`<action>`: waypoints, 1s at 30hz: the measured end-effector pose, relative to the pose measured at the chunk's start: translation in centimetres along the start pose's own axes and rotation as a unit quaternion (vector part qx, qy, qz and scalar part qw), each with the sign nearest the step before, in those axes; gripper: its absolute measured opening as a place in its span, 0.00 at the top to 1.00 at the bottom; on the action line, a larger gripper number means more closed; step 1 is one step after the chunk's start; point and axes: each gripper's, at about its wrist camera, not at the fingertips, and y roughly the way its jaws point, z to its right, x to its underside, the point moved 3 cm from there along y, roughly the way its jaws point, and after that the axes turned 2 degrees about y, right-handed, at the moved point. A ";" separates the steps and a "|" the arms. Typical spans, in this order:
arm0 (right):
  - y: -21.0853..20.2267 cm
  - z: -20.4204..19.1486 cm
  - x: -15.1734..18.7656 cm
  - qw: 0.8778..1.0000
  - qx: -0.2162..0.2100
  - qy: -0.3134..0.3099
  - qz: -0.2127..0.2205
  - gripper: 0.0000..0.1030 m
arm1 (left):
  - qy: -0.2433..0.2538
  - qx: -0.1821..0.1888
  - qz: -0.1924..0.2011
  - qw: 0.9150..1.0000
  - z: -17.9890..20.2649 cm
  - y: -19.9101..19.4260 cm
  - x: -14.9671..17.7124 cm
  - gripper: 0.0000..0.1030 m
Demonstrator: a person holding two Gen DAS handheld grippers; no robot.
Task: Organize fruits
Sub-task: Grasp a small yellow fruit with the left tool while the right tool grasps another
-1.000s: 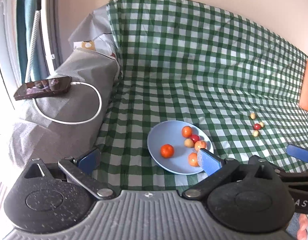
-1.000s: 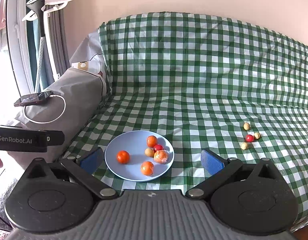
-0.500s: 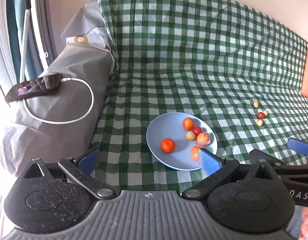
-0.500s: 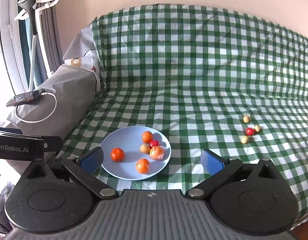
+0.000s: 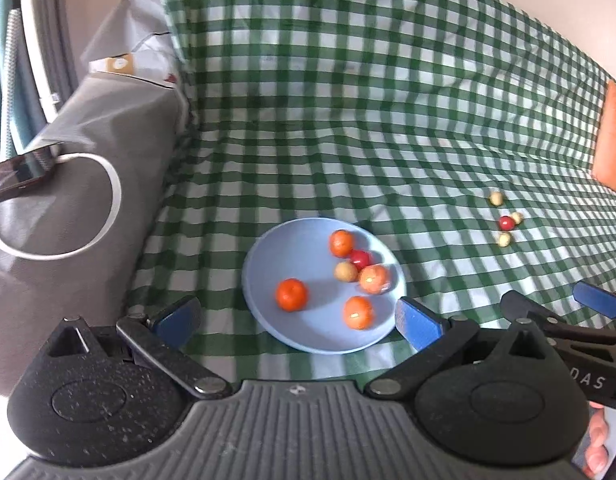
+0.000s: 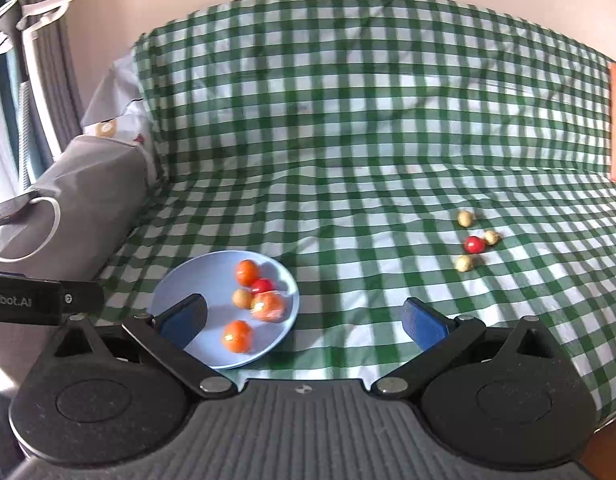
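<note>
Checkered sofa cover (image 6: pixel 348 152) has four small fruits (image 6: pixel 474 245) left outside your plate (image 5: pixel 267 264), both tongs (image 5: pixel 295 320) (image 6: pixel 303 320) open and empty.

On your left, a phone (image 5: pixel 17 174) with a looped white cable (image 5: pixel 107 208) rests on the grey armrest (image 5: pixel 87 140); an orange cushion (image 5: pixel 612 148) sits far right.

Two wrist fisheyes looking forward and down along open jaws at a checked sofa seat.

Left view sits nearer the blue plate (image 5: pixel 267 280), which lies between its jaws; right view has it by the left jaw. Both share the plate and the small loose fruits (image 6: pixel 474 244) beyond the right jaw.
</note>
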 end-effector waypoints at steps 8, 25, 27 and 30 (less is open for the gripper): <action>2.3 7.1 -0.9 0.996 0.078 0.046 0.019 0.01 | 0.022 0.041 -0.023 0.999 5.9 4.7 -2.5 0.00; 19.2 29.6 -3.1 0.977 0.166 0.127 -0.032 0.01 | 0.128 0.140 -0.065 0.980 24.8 21.3 -6.7 0.00; 21.4 30.7 -3.0 0.981 0.148 0.114 -0.046 0.01 | 0.153 0.149 -0.068 0.975 27.2 23.7 -6.8 0.00; 24.8 31.8 -3.1 0.985 0.134 0.086 -0.062 0.01 | 0.183 0.151 -0.075 0.968 29.7 27.0 -6.5 0.00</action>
